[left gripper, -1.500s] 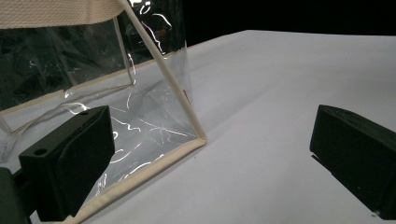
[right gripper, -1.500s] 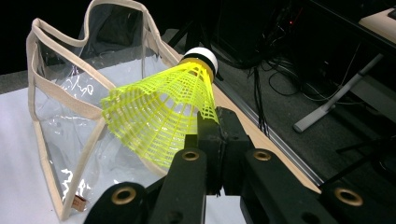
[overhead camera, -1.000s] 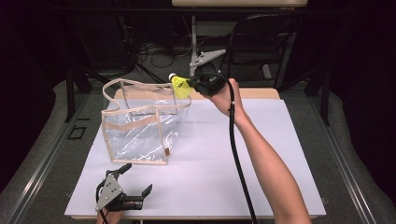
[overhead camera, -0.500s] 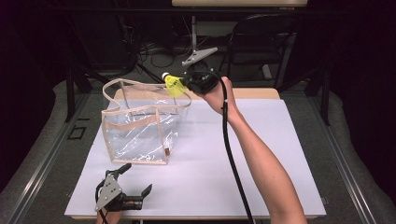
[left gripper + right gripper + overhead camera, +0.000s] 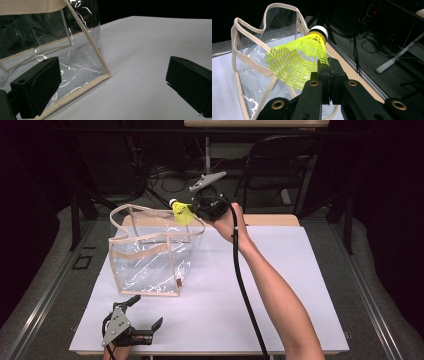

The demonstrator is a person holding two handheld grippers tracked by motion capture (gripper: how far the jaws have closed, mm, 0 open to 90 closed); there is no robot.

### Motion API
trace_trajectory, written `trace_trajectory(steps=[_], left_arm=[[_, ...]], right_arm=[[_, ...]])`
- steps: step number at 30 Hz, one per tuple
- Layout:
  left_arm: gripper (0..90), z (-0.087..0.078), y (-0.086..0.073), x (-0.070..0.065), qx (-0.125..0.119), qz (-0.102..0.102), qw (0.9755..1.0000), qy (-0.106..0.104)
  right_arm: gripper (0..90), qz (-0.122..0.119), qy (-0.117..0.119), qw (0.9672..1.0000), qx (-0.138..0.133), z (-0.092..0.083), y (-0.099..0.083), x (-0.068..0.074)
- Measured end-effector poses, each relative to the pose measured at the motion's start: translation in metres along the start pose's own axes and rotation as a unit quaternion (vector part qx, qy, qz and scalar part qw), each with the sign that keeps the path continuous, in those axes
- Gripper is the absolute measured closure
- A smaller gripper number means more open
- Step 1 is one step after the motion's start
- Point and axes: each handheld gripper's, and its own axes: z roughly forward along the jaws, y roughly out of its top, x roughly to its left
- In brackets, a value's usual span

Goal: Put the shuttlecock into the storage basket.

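**Shuttlecock poised over the clear bag's mouth**

White table (image 5: pixel 280 285): broad and bare across the near half, leaving room for both hands to work.

Clear tote bag (image 5: pixel 150 255): standing upright toward the far left of the table, mouth up and propped wide by its beige trim and strap, apparently so that something can be dropped straight in. Nothing visible inside through the plastic.

Right forearm: stretched forward across the table, presumably to bring the load up to the bag's far right edge.

Right gripper (image 5: pixel 197 210): held above table height just beside the bag's upper right corner, jaws pressed together and pinching the lower rim of the skirt, seen up close in the right gripper view (image 5: pixel 328 72). Edge grip probably chosen so the light mesh keeps its shape.

Left gripper (image 5: pixel 142 317): low at the near left of the table, jaws spread with nothing between them, pointed at the bag's near bottom corner (image 5: pixel 106 74), seemingly parked within reach to steady the bag.

Yellow shuttlecock (image 5: pixel 181 212): off the table, white-capped cork pointing away from the gripper, over the bag's rim and not yet inside.
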Motion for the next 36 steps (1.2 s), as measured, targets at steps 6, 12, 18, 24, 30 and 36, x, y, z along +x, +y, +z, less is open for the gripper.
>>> trace_trajectory(steps=[6,12,18,24,30,36], left_arm=[[0.1,0.0,0.0,0.0,0.001,0.0,1.0,0.0],[0.1,0.0,0.0,0.0,0.0,0.0,1.0,0.002],[0.1,0.0,0.0,0.0,0.002,0.001,1.0,0.001],[0.1,-0.001,0.001,0.0,-0.001,0.0,1.0,0.001],[0.1,-0.001,0.001,-0.001,-0.001,0.0,1.0,0.001],[0.1,-0.001,0.001,-0.001,-0.001,0.0,1.0,0.001]], right_arm=[[89.3,0.0,0.0,1.0,0.001,0.003,0.001,0.002],[89.3,-0.002,0.0,1.0,0.003,0.007,0.002,0.003],[89.3,0.002,0.0,1.0,0.003,0.011,0.002,0.004],[89.3,0.006,-0.001,1.0,0.003,0.014,0.001,0.005],[89.3,0.007,-0.001,1.0,0.004,0.019,0.001,0.008],[89.3,0.006,0.001,1.0,0.006,0.025,0.002,0.011]])
